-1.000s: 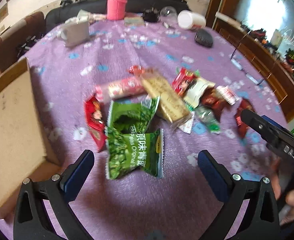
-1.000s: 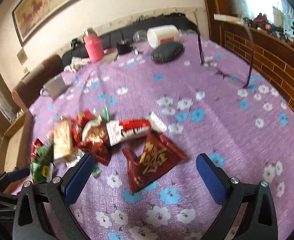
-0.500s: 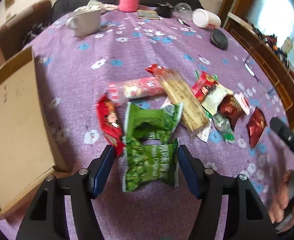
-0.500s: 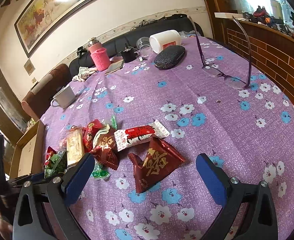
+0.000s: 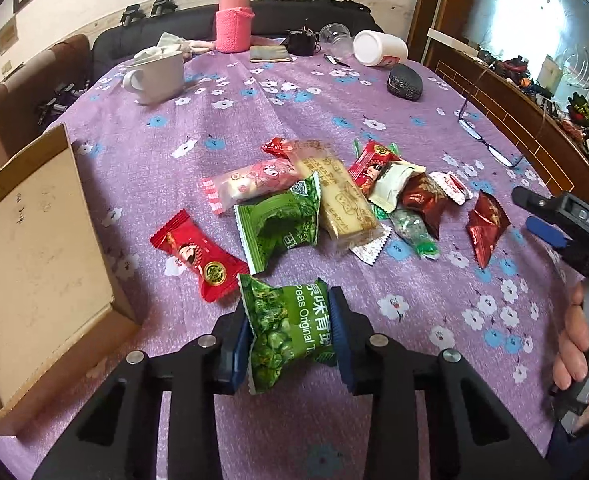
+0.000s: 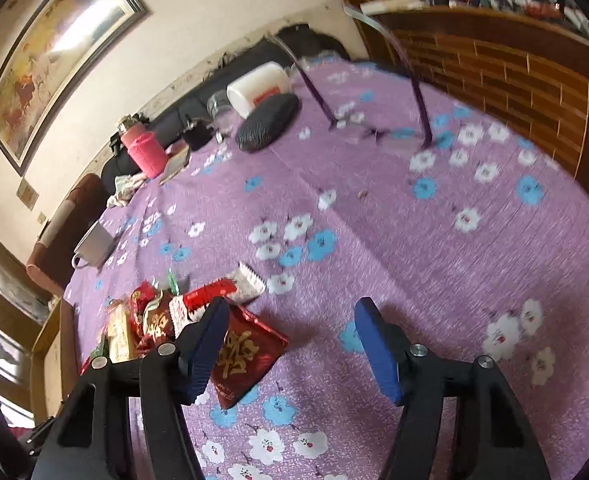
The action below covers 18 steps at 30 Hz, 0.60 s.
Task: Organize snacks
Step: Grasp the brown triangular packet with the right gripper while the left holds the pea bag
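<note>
The crinkled green foil packet of peas (image 5: 290, 332) sits at the near edge of the snack pile on the purple flowered tablecloth (image 5: 254, 112), and the left gripper (image 5: 290, 334) has just been closing on it: its two blue pads now press the packet's sides so the foil bulges between them, a grip across the narrow width that probably suits lifting it clear of its neighbours. Just beyond lie a second green packet (image 5: 282, 224) and a red sweet wrapper (image 5: 198, 258), with the rest of the heap, a pink wrapped bar (image 5: 254, 182) and a pale biscuit pack (image 5: 342, 200), further out. The open cardboard box (image 5: 34, 256) stands close on the left, likely the place where sorted snacks go. The right gripper (image 6: 290, 344) has also just been narrowing, yet its jaws remain apart over the dark red foil pouch (image 6: 246, 356), which lies mostly under the left pad; nothing is pinched, and it seems lined up to take that pouch next
</note>
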Tool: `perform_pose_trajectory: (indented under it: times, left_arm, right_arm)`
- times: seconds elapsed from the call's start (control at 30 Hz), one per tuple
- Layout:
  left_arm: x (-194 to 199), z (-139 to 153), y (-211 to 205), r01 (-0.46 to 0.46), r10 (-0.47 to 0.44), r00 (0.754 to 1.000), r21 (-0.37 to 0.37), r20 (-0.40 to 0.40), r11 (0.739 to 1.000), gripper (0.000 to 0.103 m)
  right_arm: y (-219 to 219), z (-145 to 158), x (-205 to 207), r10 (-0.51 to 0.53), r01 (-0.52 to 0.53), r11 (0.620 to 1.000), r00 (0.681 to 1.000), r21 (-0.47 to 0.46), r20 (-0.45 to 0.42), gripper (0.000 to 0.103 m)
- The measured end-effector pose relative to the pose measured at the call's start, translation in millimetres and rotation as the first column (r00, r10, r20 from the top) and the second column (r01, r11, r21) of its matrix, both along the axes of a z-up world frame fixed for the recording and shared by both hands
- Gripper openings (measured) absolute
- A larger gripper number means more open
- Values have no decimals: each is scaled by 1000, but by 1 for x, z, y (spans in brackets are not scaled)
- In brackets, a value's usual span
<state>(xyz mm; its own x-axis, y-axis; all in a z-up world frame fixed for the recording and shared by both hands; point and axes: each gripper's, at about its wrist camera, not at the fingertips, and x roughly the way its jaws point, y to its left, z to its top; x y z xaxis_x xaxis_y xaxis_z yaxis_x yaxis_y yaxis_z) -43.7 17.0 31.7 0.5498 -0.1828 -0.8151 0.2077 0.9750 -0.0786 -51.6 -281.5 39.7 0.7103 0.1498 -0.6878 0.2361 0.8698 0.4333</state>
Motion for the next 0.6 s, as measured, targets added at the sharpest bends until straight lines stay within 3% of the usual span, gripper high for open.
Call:
perform_pose_trajectory:
  times: [0.1,0.23,0.43,0.47,0.53,0.6]
  left_arm:
    - [-2,-2,0,3,-3,1000,-9,-2,1000,34]
    - [-5,-3,-1,6,-6,1000,-1,13,1000,34]
    - [-8,-6,-3,16,-16,1000,21,24,1000,34]
    - [-8,-7,-3,16,-16,1000,22,21,1000,35]
    - [-7,-9,-1,16,-17,1000,22,19,1000,35]
    - [-7,-10,2,14,-14,1000,0,18,1000,35]
  right_arm:
    - [11,1,2,57,-57,998,998,-10,0,70]
    - [34,-7,10,161,-164,985,985,-59,-56,81]
    - [57,-9,11,201,-213,957,976,-195,-79,82]
    - [56,-10,10,199,-209,958,977,-194,-73,80]
    - [51,-10,9,184,-192,964,981,-185,-61,50]
    - [49,-10,10,181,-189,967,981,-168,-62,33]
